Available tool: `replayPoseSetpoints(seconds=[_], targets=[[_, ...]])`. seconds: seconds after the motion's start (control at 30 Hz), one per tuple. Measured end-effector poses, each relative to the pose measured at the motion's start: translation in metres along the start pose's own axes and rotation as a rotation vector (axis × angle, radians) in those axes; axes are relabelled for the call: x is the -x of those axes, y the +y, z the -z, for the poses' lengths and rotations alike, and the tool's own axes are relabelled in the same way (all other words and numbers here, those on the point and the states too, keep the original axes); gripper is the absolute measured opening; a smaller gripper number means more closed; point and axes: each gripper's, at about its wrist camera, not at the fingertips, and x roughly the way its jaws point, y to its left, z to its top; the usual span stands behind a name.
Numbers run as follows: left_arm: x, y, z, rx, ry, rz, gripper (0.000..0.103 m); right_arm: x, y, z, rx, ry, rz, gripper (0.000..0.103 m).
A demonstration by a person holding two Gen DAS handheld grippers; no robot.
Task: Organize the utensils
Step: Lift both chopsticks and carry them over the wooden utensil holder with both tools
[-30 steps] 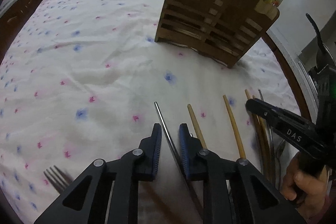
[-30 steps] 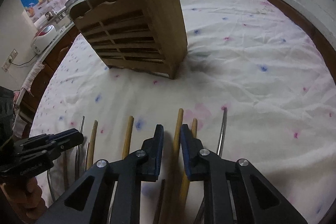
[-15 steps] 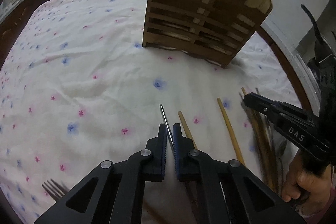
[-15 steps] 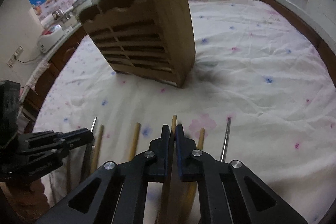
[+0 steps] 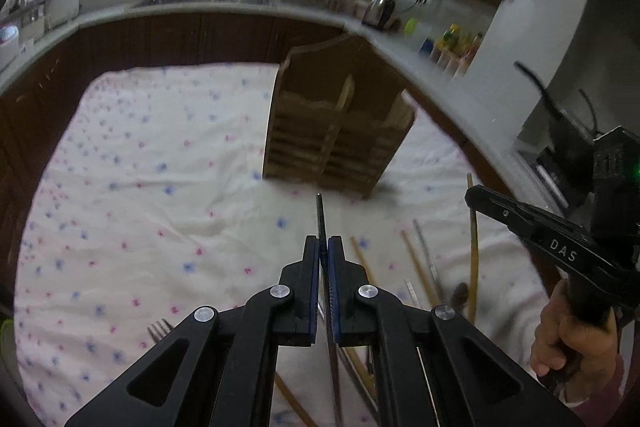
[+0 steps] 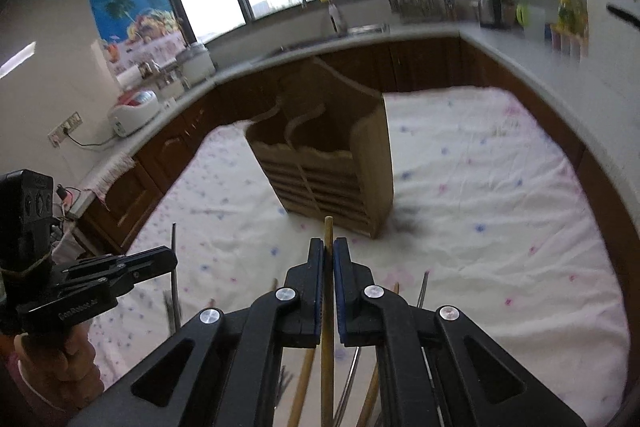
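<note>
Left gripper (image 5: pixel 323 247) pinches thin metal rod (image 5: pixel 320 213) — right gripper (image 6: pixel 328 247), round wooden chopstick (image 6: pixel 328 230).

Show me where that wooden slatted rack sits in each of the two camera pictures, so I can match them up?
Left wrist view: the wooden rack stands just right of centre, beyond the left claw.
Right wrist view: the wooden rack stands at centre, straight beyond the right claw.
Shared landmark: the kettle on the counter behind, in both pictures.

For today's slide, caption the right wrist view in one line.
Right gripper clamps a bamboo chopstick before the slatted wooden utensil holder.
</note>
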Motion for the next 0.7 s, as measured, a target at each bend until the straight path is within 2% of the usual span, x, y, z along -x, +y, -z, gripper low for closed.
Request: replayPoseSetpoints(seconds=[0.17,0.3,0.7], targets=[[0.047,-0.004,0.005,-0.02,-0.077,0.018,0.002,0.029,0.011,-0.01,0.03,-0.069,0.002,0.005],[0.07,-0.006,0.011,-0.027,-0.118,0.029,0.002,0.046,0.014,-0.019,0.033,-0.115,-0.005,0.005],[0.082,0.001,0.008,-0.007,-0.195,0.036,0.001,0.055,0.015,-0.034,0.024,-0.171,-0.011,0.005]])
